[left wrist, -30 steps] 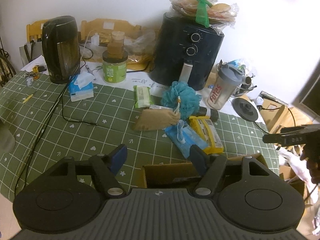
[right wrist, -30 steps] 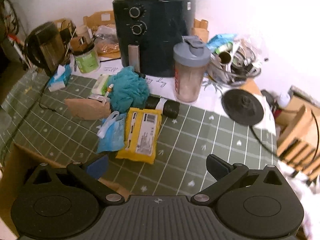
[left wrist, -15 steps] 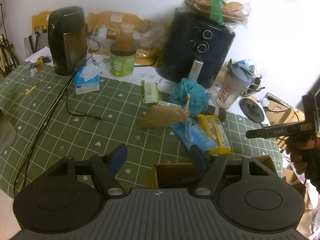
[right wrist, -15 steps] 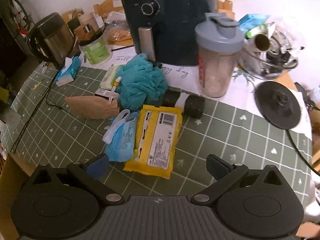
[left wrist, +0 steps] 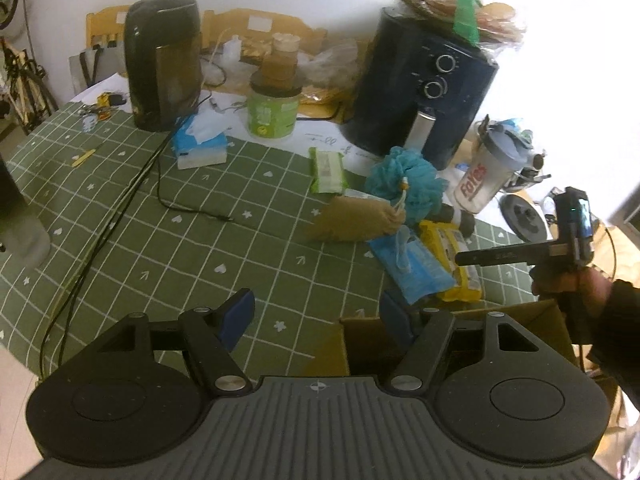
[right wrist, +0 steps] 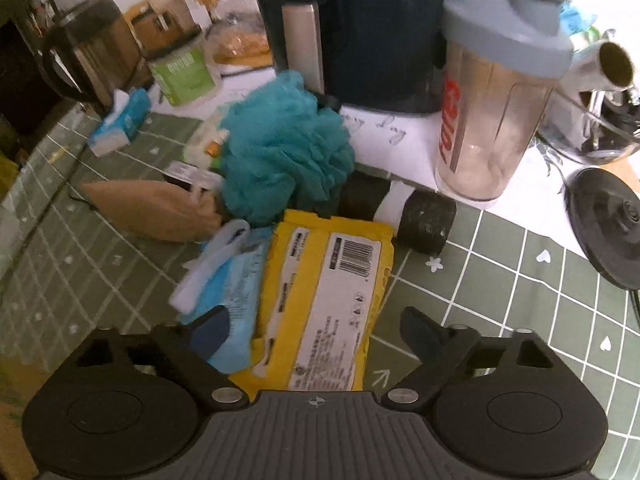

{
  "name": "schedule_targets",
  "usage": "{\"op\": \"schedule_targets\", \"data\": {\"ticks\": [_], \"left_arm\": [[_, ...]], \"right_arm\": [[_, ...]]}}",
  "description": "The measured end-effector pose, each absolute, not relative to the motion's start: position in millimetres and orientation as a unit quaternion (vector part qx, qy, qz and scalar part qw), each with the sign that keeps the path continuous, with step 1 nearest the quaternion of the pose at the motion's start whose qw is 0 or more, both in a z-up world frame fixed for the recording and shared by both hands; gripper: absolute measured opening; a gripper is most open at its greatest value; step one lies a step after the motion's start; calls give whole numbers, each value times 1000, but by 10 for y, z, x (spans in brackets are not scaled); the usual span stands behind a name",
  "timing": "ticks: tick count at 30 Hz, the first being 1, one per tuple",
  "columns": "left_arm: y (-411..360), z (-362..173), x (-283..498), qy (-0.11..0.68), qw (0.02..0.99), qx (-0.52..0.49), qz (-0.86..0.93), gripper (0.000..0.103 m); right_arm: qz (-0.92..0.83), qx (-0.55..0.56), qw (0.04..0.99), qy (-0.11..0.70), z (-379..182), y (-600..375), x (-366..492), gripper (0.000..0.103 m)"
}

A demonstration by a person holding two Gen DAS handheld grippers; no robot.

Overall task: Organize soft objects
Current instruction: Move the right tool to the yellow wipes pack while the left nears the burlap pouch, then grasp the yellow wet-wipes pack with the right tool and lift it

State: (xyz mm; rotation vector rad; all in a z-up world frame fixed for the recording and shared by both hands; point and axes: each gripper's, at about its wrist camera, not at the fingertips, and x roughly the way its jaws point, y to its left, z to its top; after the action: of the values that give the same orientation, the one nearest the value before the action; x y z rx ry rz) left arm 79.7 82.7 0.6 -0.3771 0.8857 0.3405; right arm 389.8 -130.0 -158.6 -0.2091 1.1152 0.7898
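Green checked cloth covers the table, with a white wall behind and clutter along the far edge: a dark kettle, a green tub, a black air fryer and a clear shaker bottle.

Toward the right side of the table sits the heap of soft things. A teal bath sponge rests against the fryer's foot, a tan pouch lies just to its left, and in front of them a blue packet and a yellow packet lie side by side, touching. A black roll lies behind the yellow packet.

Right gripper hangs low over the yellow packet, its jaws wide and having just been closing a little; the packet lies between the fingers, but the pads do not press on it.

Left gripper hovers near the table's front edge, jaws partly spread and empty, above a cardboard box at that edge. From that view a sleeved hand holds the other tool over the packets.
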Motion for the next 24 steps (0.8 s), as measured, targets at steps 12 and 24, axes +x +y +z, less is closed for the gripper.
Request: {"op": "schedule_targets", "data": {"ticks": [12,24], "left_arm": [[922,-27,716,430,863,-190,182,68],[875,-43,757,432,866,-185,172,68]], "right_arm": [[348,-150,747,546,-1924,-895,3890,91],[294,-128,744,586,-1964,-919,3926,76]]}}
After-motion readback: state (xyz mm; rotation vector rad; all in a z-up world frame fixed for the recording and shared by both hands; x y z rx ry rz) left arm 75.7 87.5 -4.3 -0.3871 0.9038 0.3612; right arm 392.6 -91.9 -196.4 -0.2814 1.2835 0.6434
